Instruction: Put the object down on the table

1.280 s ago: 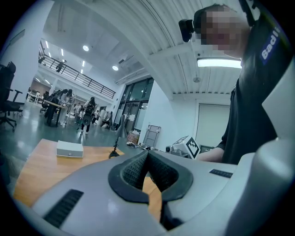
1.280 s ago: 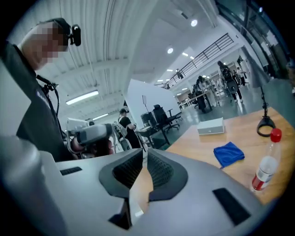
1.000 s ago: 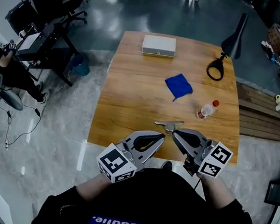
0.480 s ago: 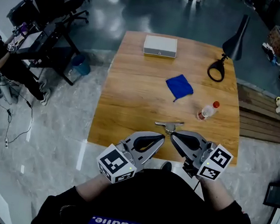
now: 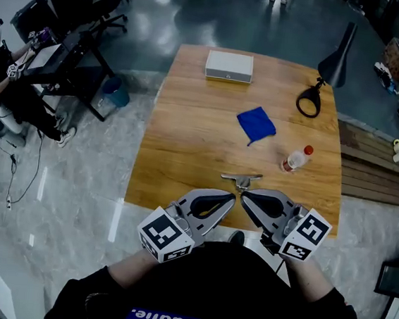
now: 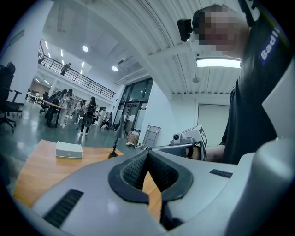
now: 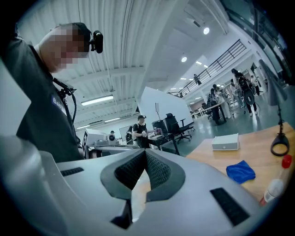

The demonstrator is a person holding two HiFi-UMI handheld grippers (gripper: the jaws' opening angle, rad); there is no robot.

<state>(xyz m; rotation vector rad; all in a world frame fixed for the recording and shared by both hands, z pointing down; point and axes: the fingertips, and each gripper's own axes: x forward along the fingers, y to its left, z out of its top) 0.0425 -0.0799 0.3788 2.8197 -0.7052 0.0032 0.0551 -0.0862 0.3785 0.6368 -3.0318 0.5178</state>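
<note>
A small grey metal tool (image 5: 241, 179) lies flat on the wooden table (image 5: 186, 154) near its front edge, with nothing holding it. Just in front of it my two grippers are held tip to tip above the table's edge. My left gripper (image 5: 232, 197) is shut with its pads meeting and nothing between them, as the left gripper view (image 6: 147, 155) also shows. My right gripper (image 5: 245, 195) is shut and empty too, its ridged pads touching in the right gripper view (image 7: 146, 156). Both tips sit a little short of the tool.
On the table are a white box (image 5: 228, 65) at the far edge, a blue cloth (image 5: 256, 124) in the middle, a red-capped bottle (image 5: 296, 157) lying at the right, and a black desk lamp (image 5: 309, 97) at the far right. Office chairs (image 5: 74, 7) stand to the left.
Both grippers have stayed almost still and shut; the right one has drifted slightly to the left. The tool has not moved.
</note>
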